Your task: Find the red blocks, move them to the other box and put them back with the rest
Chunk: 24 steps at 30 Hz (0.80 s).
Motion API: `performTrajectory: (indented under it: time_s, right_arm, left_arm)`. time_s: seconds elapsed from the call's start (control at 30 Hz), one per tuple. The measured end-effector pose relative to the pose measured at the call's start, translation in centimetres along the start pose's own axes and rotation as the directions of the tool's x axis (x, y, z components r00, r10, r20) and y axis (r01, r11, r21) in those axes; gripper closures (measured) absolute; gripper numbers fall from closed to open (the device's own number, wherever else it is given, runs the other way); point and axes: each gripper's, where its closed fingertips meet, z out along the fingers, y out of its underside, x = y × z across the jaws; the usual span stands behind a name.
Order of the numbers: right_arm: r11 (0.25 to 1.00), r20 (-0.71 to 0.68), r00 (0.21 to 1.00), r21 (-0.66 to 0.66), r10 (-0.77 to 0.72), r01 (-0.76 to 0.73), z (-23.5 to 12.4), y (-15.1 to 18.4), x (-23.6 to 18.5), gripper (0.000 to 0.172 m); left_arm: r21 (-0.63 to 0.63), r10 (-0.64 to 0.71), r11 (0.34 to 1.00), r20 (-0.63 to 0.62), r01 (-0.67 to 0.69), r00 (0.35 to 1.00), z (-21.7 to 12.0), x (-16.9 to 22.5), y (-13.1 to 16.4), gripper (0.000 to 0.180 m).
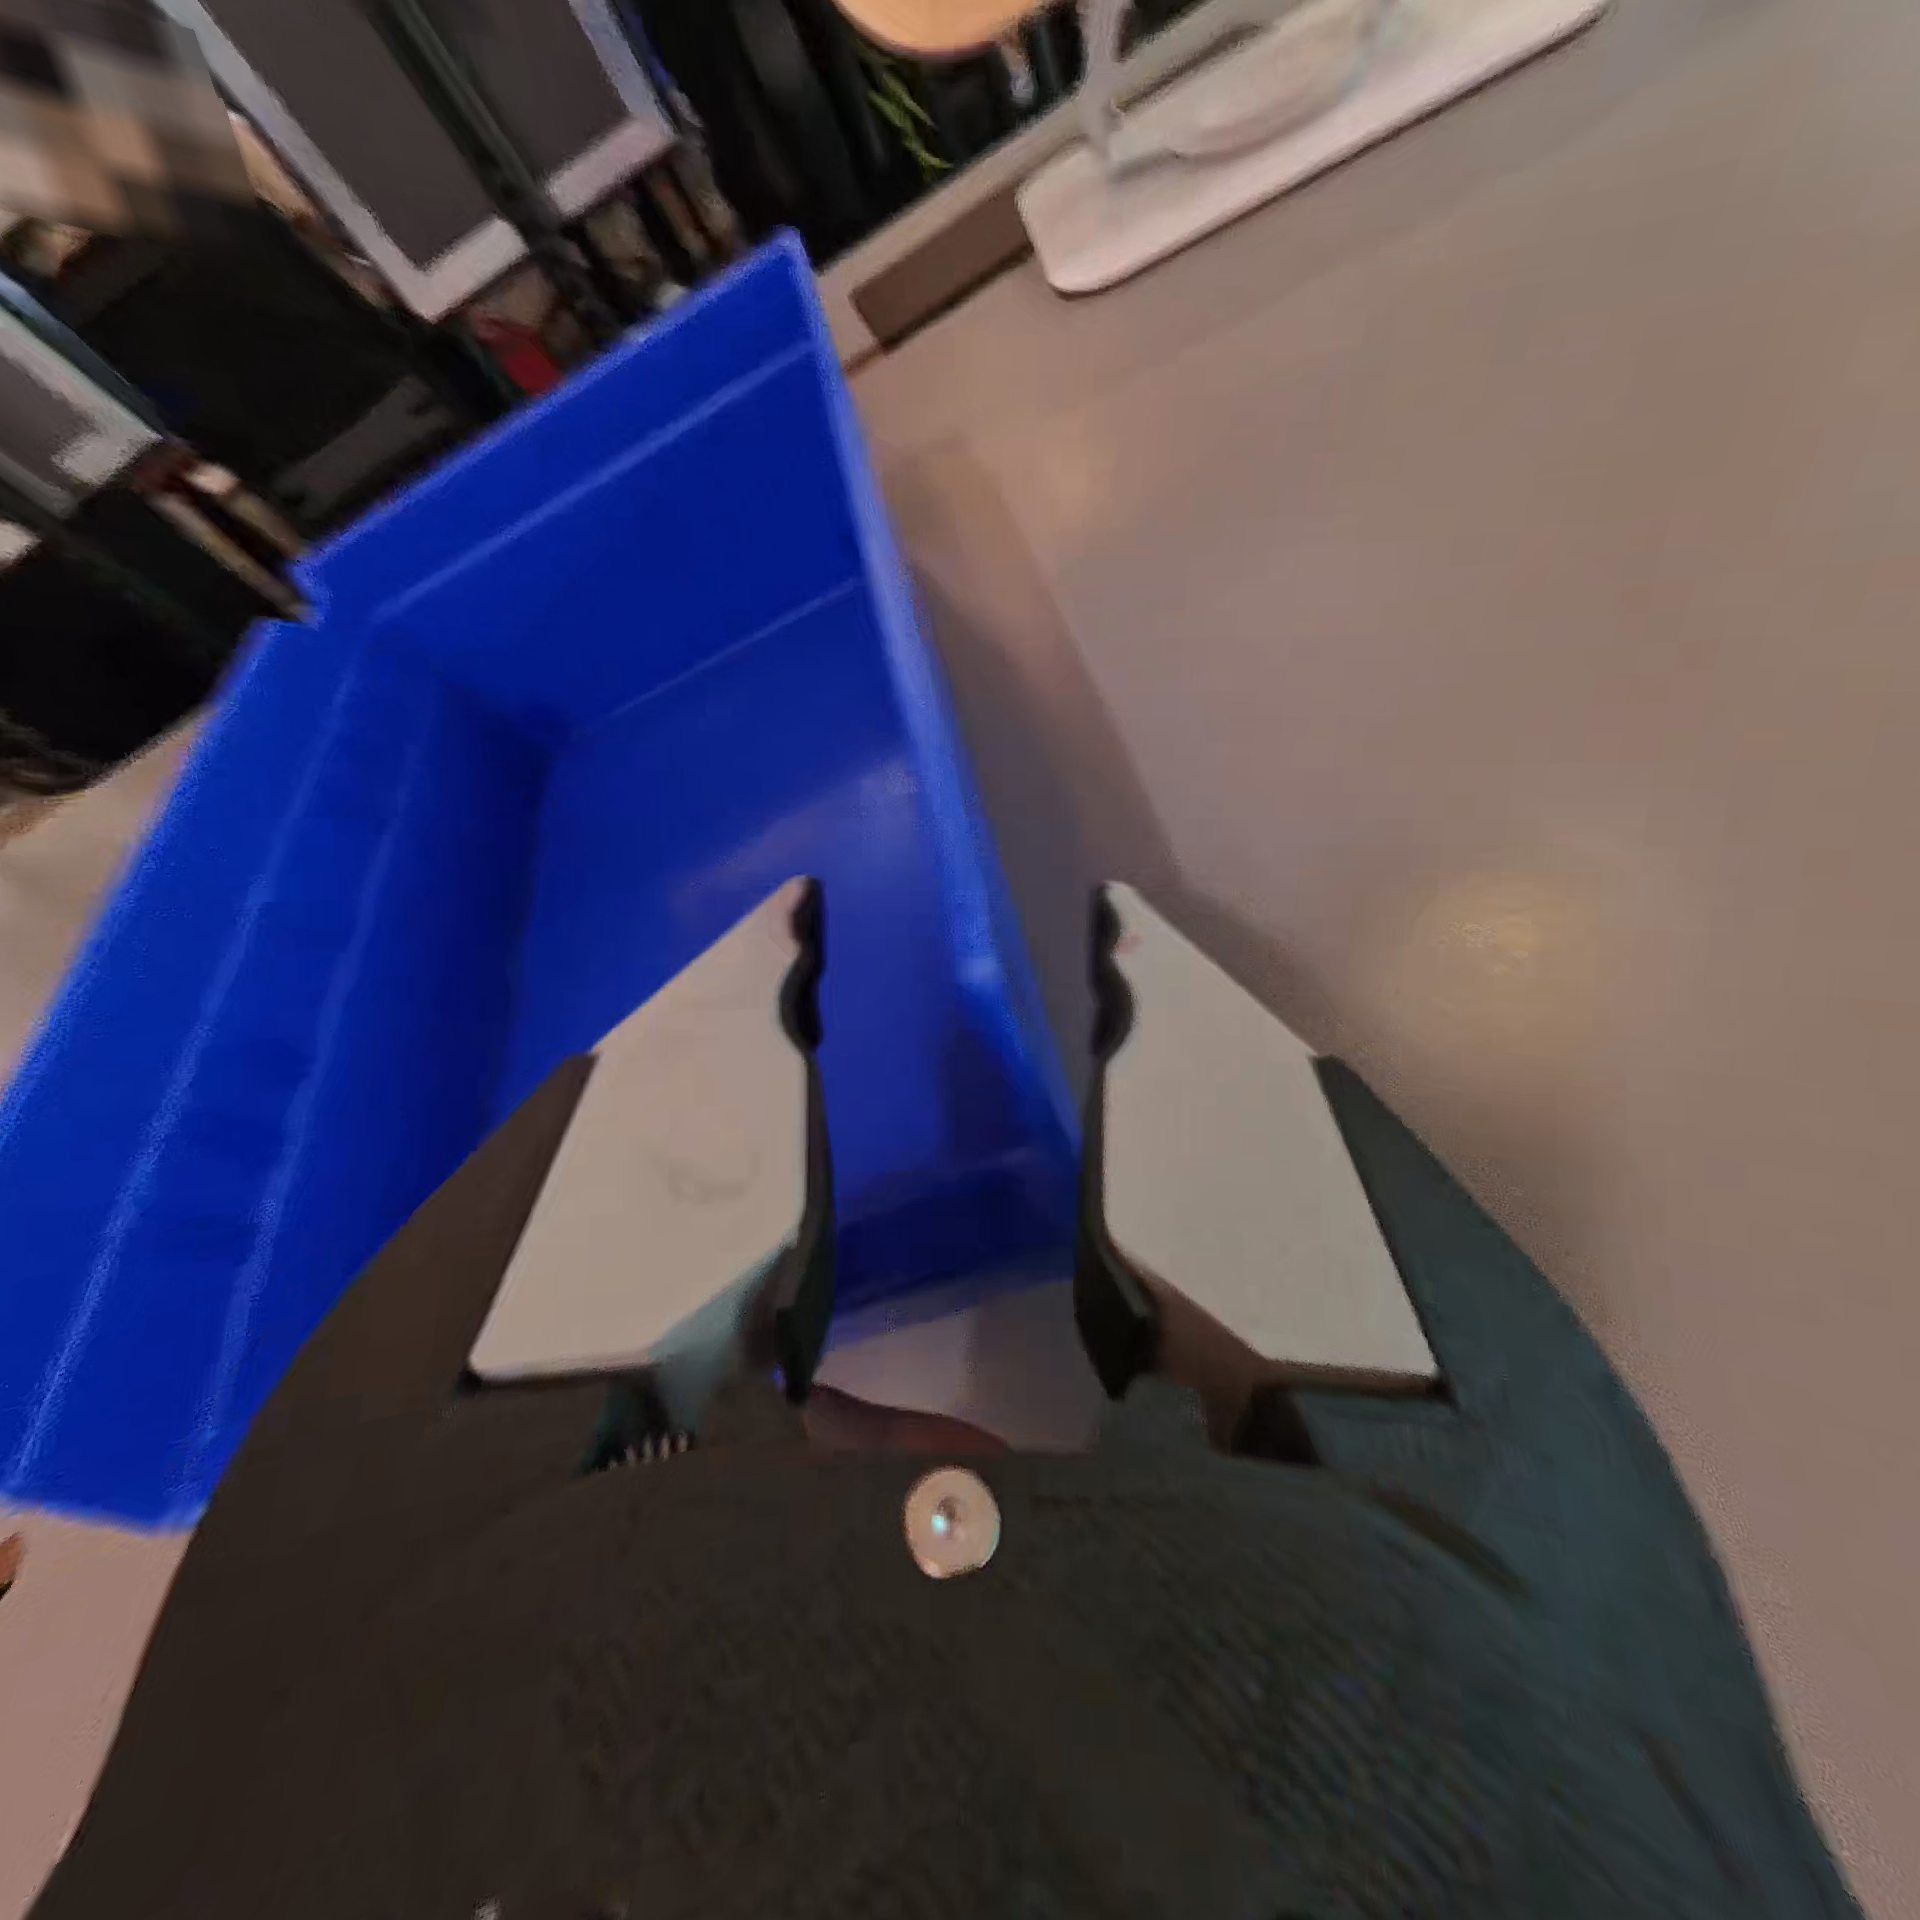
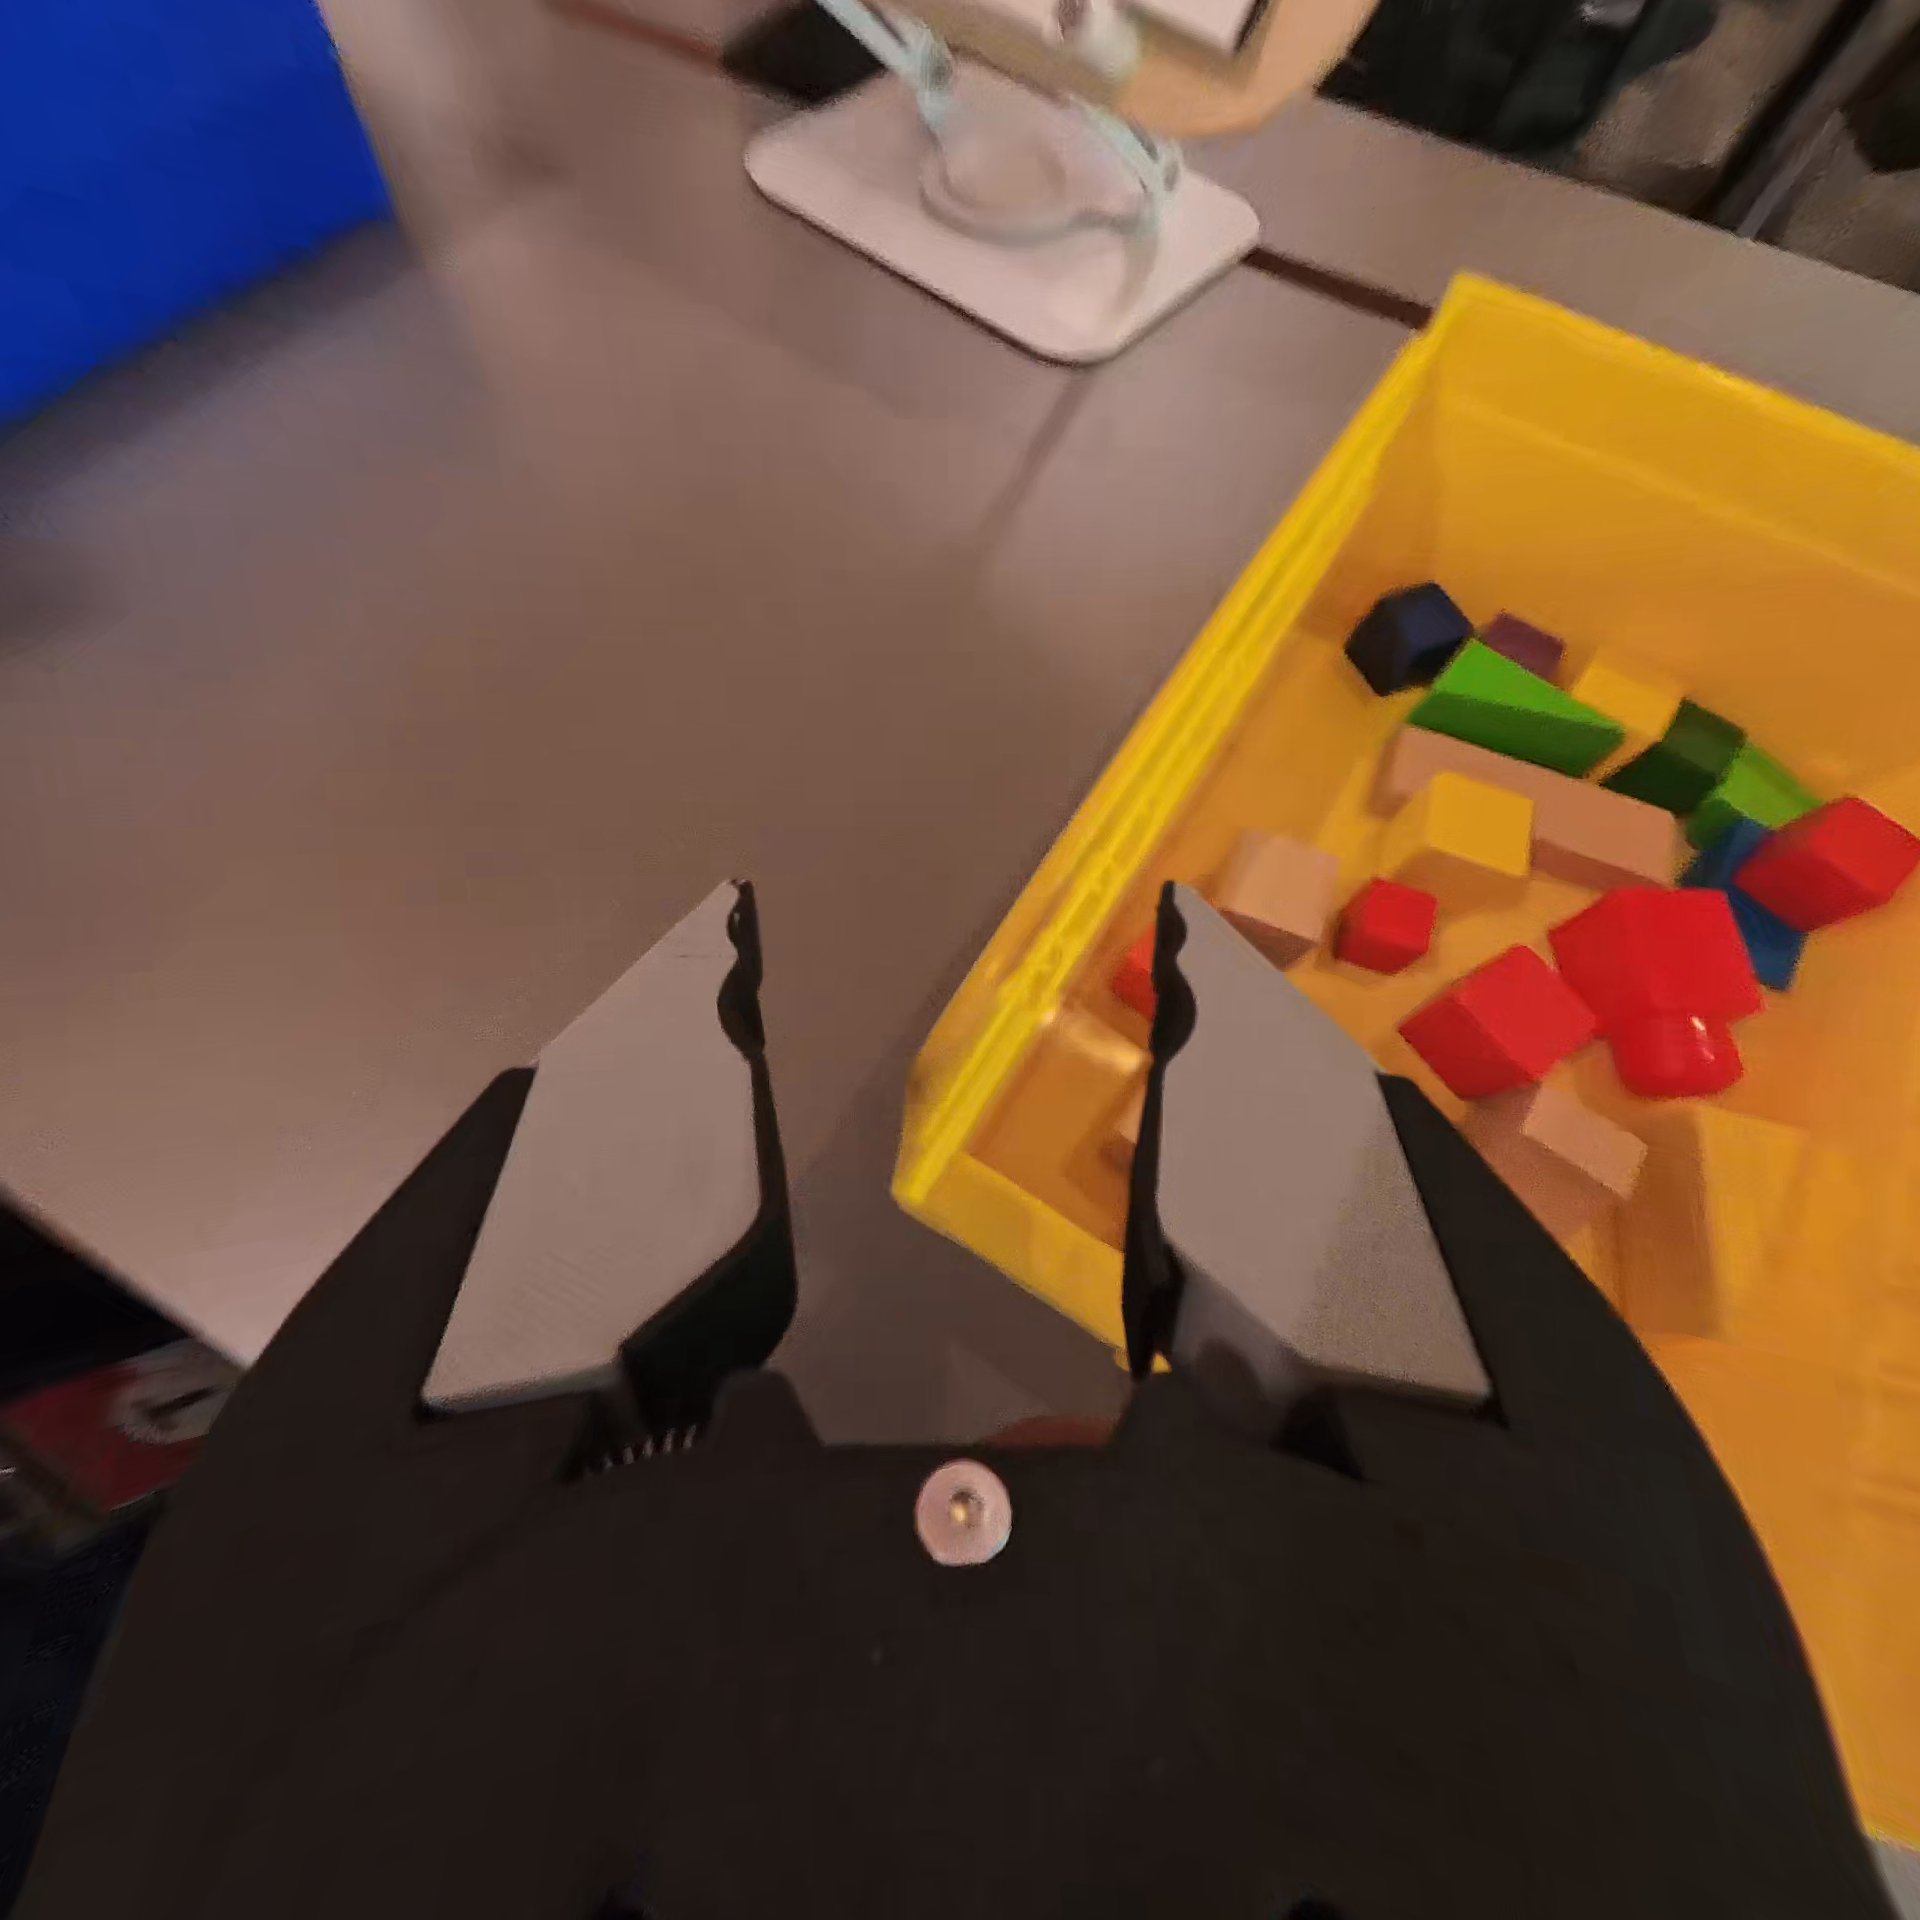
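In the right wrist view a yellow box [image 2: 1174, 831] holds several blocks of mixed colours. Several are red: a small cube [image 2: 1387, 925], a larger cube [image 2: 1496, 1023], a big chunky piece [image 2: 1652, 956] and another block [image 2: 1829, 862]. One more red block [image 2: 1135, 977] is half hidden behind my right finger. My right gripper [image 2: 956, 904] is open and empty above the box's left wall. In the left wrist view my left gripper [image 1: 956, 904] is open and empty above the right wall of a blue box [image 1: 623, 644]. No block shows in the visible part of the blue box.
Green, yellow, dark blue, purple and plain wooden blocks lie among the red ones. A white stand base [image 2: 1039, 239] sits on the grey table [image 2: 520, 623] at the back; it also shows in the left wrist view [image 1: 1247, 177]. The blue box [image 2: 156, 156] stands far left. The table's edge [image 2: 156, 1278] runs lower left.
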Motion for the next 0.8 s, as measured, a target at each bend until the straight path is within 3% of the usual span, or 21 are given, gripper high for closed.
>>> performTrajectory:
  time_s: [0.03,0.07,0.1,0.13,0.27,0.37,0.43,0.63,0.73,0.8]
  right_arm:
    - [0.998,-0.049,0.998,-0.055,-0.03,0.028,0.9,1.2,0.4,0.107]
    - [0.992,-0.073,0.995,-0.114,-0.063,0.055,1.8,2.5,0.6,0.117]
    - [0.984,-0.087,0.992,-0.161,-0.094,0.079,2.4,3.6,0.7,0.128]
    - [0.979,-0.103,0.987,-0.178,-0.12,0.101,2.7,4.2,0.7,0.143]
    - [0.978,-0.13,0.978,-0.153,-0.162,0.141,2.5,4.2,-0.8,0.146]
    - [0.978,-0.06,0.983,-0.124,-0.174,0.165,3.1,3.2,-5.3,0.143]
    - [0.976,0.007,0.982,-0.105,-0.191,0.19,3.8,2.1,-9.6,0.14]
    - [0.961,0.149,0.951,-0.025,-0.269,0.276,8.2,-2.5,-23.6,0.131]
    - [0.958,0.283,0.915,0.09,-0.287,0.273,10.0,-5.2,-30.8,0.118]
    - [0.961,0.36,0.895,0.177,-0.263,0.211,9.3,-6.6,-33.9,0.116]
  left_arm:
    - [0.009,0.012,1.0,0.007,-0.012,1.0,0.6,-0.1,-0.4,0.139]
    - [0.029,0.014,0.999,0.048,-0.015,0.999,0.5,-0.8,-1.1,0.168]
    - [0.031,0.0,1.0,0.051,-0.001,0.999,0.5,-1.3,-1.3,0.177]
    - [0.04,-0.006,0.999,0.033,0.005,0.999,0.3,-1.8,-1.5,0.178]
    - [0.148,-0.145,0.977,-0.06,0.153,0.988,-1.3,-3.2,-3.4,0.178]
    - [0.27,-0.149,0.951,-0.032,0.152,0.988,-3.3,-4.1,-7.3,0.179]
    - [0.34,-0.139,0.929,-0.044,0.145,0.989,-5.3,-3.5,-11.5,0.179]
    - [0.543,0.045,0.829,-0.305,0.135,0.951,-12.3,5.6,-25.0,0.178]
    - [0.589,0.162,0.791,-0.461,0.165,0.872,-15.6,11.2,-28.9,0.178]
    - [0.607,0.243,0.779,-0.52,0.154,0.819,-17.2,14.2,-30.5,0.178]
